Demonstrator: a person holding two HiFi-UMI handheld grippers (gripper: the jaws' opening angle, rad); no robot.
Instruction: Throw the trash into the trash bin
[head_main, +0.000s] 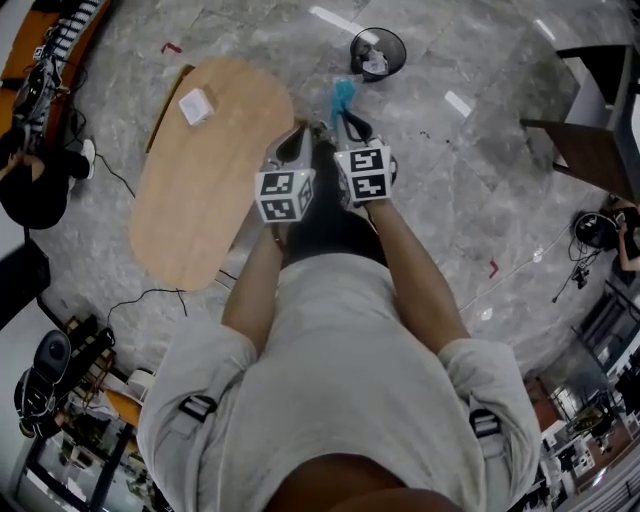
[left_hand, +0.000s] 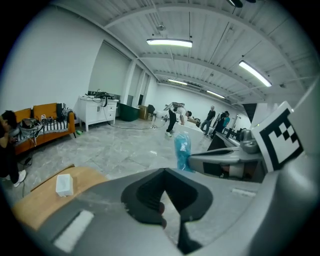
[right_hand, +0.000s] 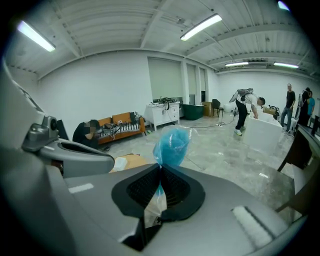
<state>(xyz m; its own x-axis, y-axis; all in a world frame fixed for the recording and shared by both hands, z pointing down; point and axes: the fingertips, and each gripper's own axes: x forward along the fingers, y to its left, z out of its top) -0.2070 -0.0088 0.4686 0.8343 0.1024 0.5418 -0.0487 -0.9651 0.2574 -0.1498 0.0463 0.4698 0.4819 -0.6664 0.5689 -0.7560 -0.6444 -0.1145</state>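
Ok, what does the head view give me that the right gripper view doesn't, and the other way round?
Only the head view: the trash bin on the floor ahead. Only the right gripper view: a close look at the jaws of the right gripper, shut on the blue bag, plus a white cabinet. Both: the bag, the left gripper and the wooden table.

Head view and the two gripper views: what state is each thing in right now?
Right gripper: fingers shut on the blue bag.
Blue bag: pinched, sticking up past the fingers.
Left gripper: fingers shut, empty.
Trash bin: upright, open, crumpled trash inside.
White box: lying on the wooden table.
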